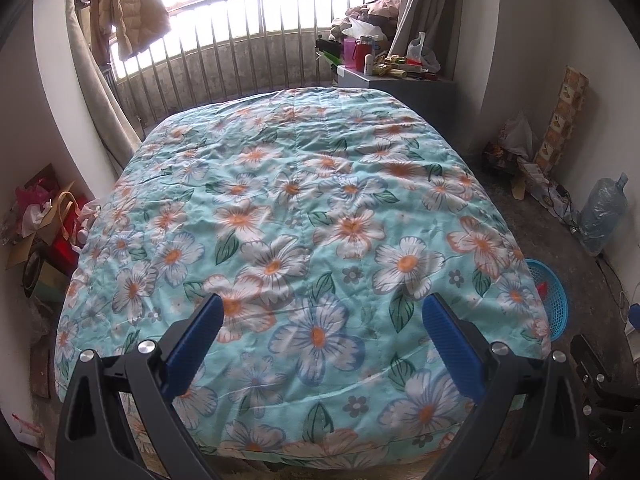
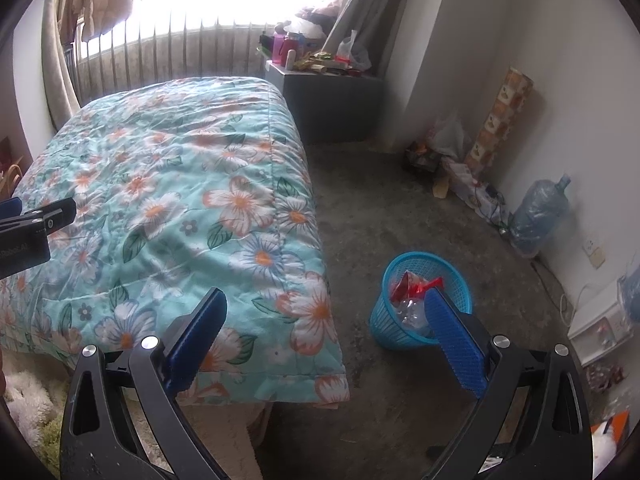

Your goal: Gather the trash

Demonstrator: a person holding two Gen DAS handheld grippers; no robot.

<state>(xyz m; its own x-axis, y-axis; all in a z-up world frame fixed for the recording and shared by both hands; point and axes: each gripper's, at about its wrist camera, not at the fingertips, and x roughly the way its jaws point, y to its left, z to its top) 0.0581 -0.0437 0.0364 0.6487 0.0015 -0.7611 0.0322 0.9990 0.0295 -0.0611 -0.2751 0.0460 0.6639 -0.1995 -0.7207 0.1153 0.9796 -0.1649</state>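
Left gripper (image 1: 322,312): black frame, blue ribbed fingers (image 1: 448,340) spread wide, nothing between them; held above the foot of the bed.
Right gripper (image 2: 326,308): same build, fingers (image 2: 452,340) released and empty; over the floor at the bed's corner, right finger overlapping the basket in view.
Bed (image 1: 304,208): puffy quilted cover, pale turquoise, printed with white, orange and blue flowers, creased surface, rounded edges.
Basket (image 2: 400,332): blue plastic mesh, round, tapering, standing upright on the floor beside the bed.
Trash (image 2: 412,292): inside the basket; crumpled red wrapper and a clear crinkled plastic piece.
Floor (image 2: 380,216): grey, rough, mottled concrete.
Jug (image 2: 538,216): large translucent blue water bottle, against the right wall.
Desk (image 2: 332,100): dark boxy cabinet near the window, top cluttered with bottles and packets.
Jacket (image 1: 128,12): beige, quilted, hanging by the barred window.
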